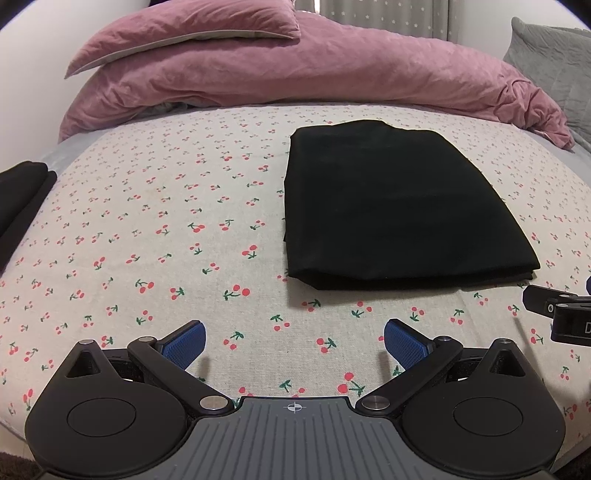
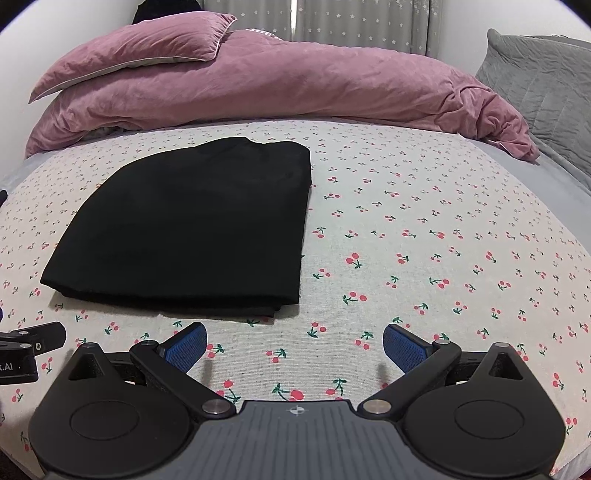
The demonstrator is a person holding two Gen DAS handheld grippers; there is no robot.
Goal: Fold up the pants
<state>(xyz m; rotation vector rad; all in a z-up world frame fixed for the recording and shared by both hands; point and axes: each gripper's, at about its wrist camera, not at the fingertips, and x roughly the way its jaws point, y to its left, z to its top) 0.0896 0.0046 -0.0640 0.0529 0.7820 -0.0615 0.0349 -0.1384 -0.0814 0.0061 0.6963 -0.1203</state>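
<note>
The black pants (image 1: 399, 206) lie folded into a flat rectangle on the cherry-print bed sheet (image 1: 166, 229); they also show in the right wrist view (image 2: 192, 229). My left gripper (image 1: 294, 341) is open and empty, hovering over the sheet just in front of the pants' near left corner. My right gripper (image 2: 294, 345) is open and empty, in front of the pants' near right corner. The right gripper's body shows at the right edge of the left wrist view (image 1: 557, 314), and the left gripper's body at the left edge of the right wrist view (image 2: 26, 350).
A pink duvet (image 1: 295, 77) and pink pillow (image 1: 184, 33) are heaped along the far side of the bed. A grey pillow (image 2: 546, 92) sits at the far right. Another folded black garment (image 1: 22, 195) lies at the left edge.
</note>
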